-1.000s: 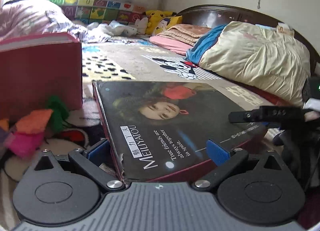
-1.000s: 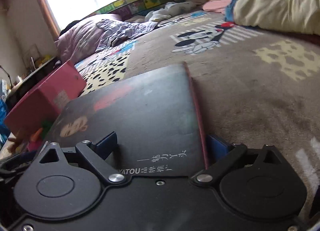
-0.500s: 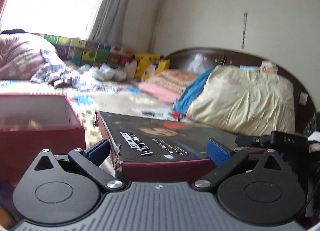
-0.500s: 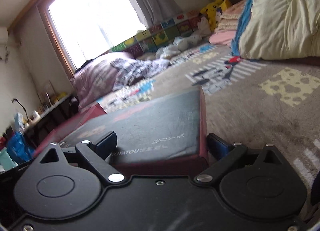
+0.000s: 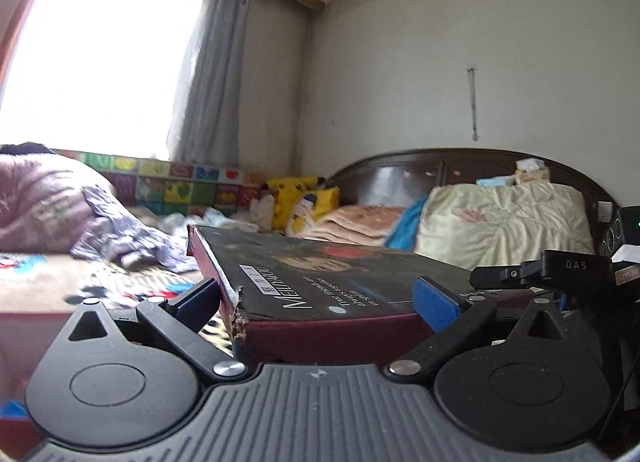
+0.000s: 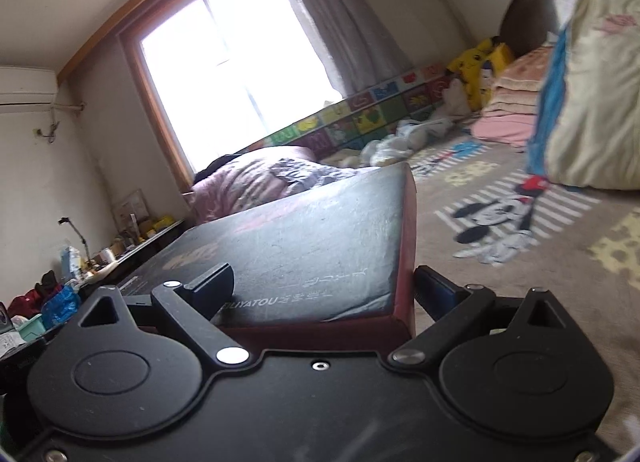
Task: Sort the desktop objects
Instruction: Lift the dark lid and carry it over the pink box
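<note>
Two grippers are carrying one wide, flat box [image 5: 340, 282] between them, a dark printed lid over maroon sides, held up off the bed [image 6: 520, 262] and roughly level. The box is looking stiff and probably light for its breadth, cardboard by the torn corner just inside the left gripper's near finger, so I'd judge it will flex or tear rather than shatter if squeezed hard. The glossy lid is likely giving little friction; the maroon edge seems the better place to hold.

The left gripper [image 5: 316, 298] is straddling one corner, fingers spread wide; one blue pad [image 5: 434, 304] is lying against the lid, the other sitting off beside the box's side. Whether it is truly pinching, I cannot tell.

The right gripper [image 6: 324, 286] is reaching over the opposite edge, one finger resting on the lid, the other just outside the maroon wall; again I cannot tell if it is clamping.
</note>
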